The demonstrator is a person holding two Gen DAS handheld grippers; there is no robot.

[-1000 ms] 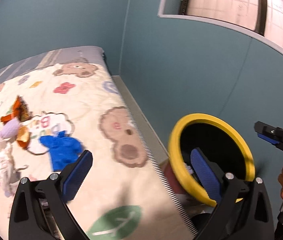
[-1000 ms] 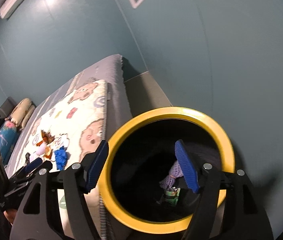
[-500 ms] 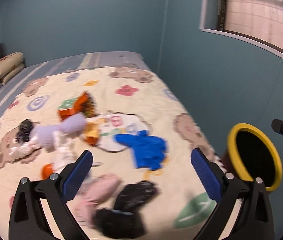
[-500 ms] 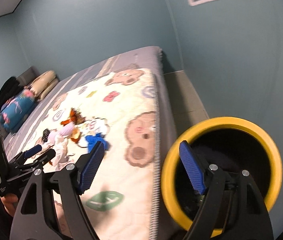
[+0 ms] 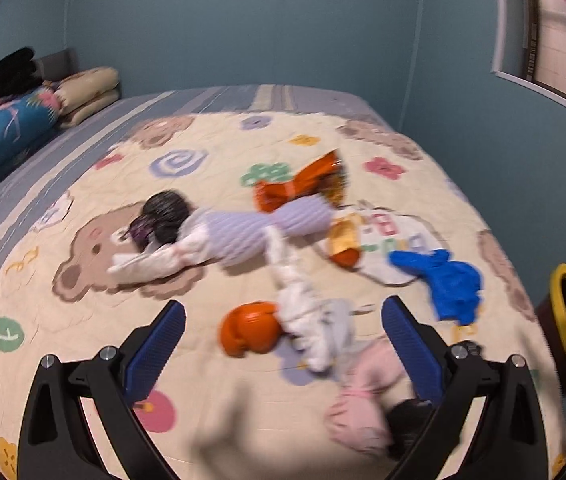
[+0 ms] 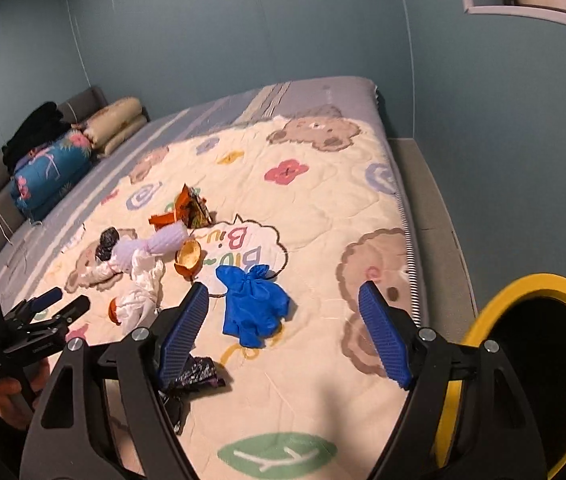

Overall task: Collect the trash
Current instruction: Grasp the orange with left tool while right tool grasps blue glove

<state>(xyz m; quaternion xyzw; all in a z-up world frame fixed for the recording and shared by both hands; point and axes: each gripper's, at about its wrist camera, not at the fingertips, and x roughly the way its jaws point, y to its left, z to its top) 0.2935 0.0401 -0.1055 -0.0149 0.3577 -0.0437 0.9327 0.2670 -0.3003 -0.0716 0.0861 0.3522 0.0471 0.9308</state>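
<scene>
Trash lies scattered on the patterned bedspread [image 6: 323, 208]: a blue glove [image 6: 253, 300], an orange snack wrapper [image 6: 189, 210], an orange peel [image 6: 189, 258], white tissues [image 6: 139, 292], a lilac wad [image 6: 163, 242] and dark crumpled bits [image 6: 193, 372]. My left gripper [image 5: 281, 344] is open and empty above an orange piece [image 5: 249, 332] and the white tissues [image 5: 303, 312]. My right gripper [image 6: 283, 332] is open and empty over the bed's near edge, by the blue glove. The yellow-rimmed bin [image 6: 539, 364] stands beside the bed, at right.
Folded bedding and a blue flowered pillow [image 6: 49, 174] lie at the head of the bed. The teal wall [image 6: 503, 140] runs close along the right side, with a narrow strip of floor [image 6: 435, 216] between it and the bed. A window [image 5: 555, 44] is upper right.
Both grippers have swung left, away from the yellow bin and over the bed. The trash pile now fills the left wrist view. Both stay open.
</scene>
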